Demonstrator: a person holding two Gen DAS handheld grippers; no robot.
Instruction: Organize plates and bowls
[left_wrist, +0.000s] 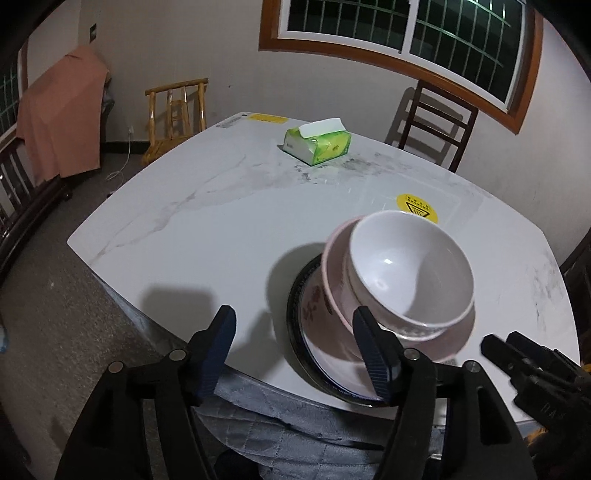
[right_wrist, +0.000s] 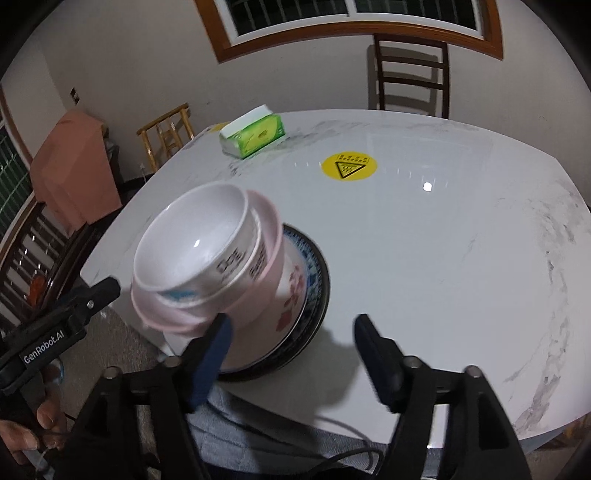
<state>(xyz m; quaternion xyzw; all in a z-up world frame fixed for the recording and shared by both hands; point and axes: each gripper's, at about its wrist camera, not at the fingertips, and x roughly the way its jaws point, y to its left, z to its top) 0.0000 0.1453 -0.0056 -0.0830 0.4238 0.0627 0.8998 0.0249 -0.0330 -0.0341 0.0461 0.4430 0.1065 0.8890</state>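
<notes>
A white bowl (left_wrist: 410, 273) sits nested in a pink flowered bowl (left_wrist: 332, 295), tilted, on a dark-rimmed plate (left_wrist: 301, 343) at the table's near edge. My left gripper (left_wrist: 295, 317) is open just left of the stack; its right finger stands in front of the plate and the pink bowl's rim, and nothing is pinched. In the right wrist view the white bowl (right_wrist: 195, 240), pink bowl (right_wrist: 273, 266) and plate (right_wrist: 317, 273) lie to the left. My right gripper (right_wrist: 293, 321) is open over the plate's right rim and bare table, holding nothing.
A green tissue pack (left_wrist: 317, 142) lies at the far side of the white marble table (left_wrist: 207, 221), and a yellow warning sticker (right_wrist: 349, 166) is near the middle. Wooden chairs (right_wrist: 410, 74) stand around it. A grey quilted cloth (left_wrist: 280, 417) hangs below the near edge.
</notes>
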